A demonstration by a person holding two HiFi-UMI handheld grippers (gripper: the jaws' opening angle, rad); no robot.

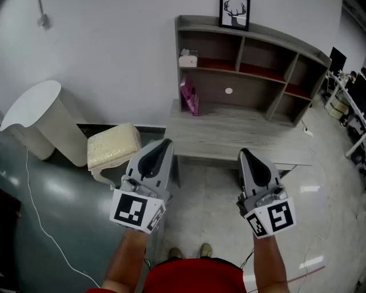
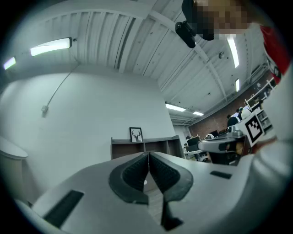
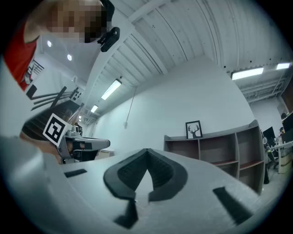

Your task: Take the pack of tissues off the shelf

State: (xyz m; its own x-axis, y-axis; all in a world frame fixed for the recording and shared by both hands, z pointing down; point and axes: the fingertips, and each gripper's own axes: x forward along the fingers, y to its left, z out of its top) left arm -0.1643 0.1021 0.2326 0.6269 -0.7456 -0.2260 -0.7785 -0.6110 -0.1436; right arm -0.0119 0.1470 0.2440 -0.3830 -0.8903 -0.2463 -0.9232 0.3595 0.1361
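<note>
The pack of tissues (image 1: pixel 187 59), white and boxy, sits on the upper left shelf of the grey-and-brown shelf unit (image 1: pixel 251 40). Both grippers are held low in front of the desk, well short of the shelf. My left gripper (image 1: pixel 166 142) is shut with nothing between its jaws, and my right gripper (image 1: pixel 245 152) is shut and empty too. In the left gripper view the closed pads (image 2: pixel 137 171) point toward the shelf unit (image 2: pixel 158 145). The right gripper view shows the shelf unit (image 3: pixel 219 151) to the right of its closed pads (image 3: pixel 160 171). I cannot make out the tissues in either gripper view.
A pink bag (image 1: pixel 190 96) leans on the desk top (image 1: pixel 240 134) below the tissues. A framed deer picture (image 1: pixel 234 14) stands on top of the shelf unit. A beige stool (image 1: pixel 112 146) and a white round table (image 1: pixel 34 103) stand at left; a cable (image 1: pixel 40 217) runs over the floor.
</note>
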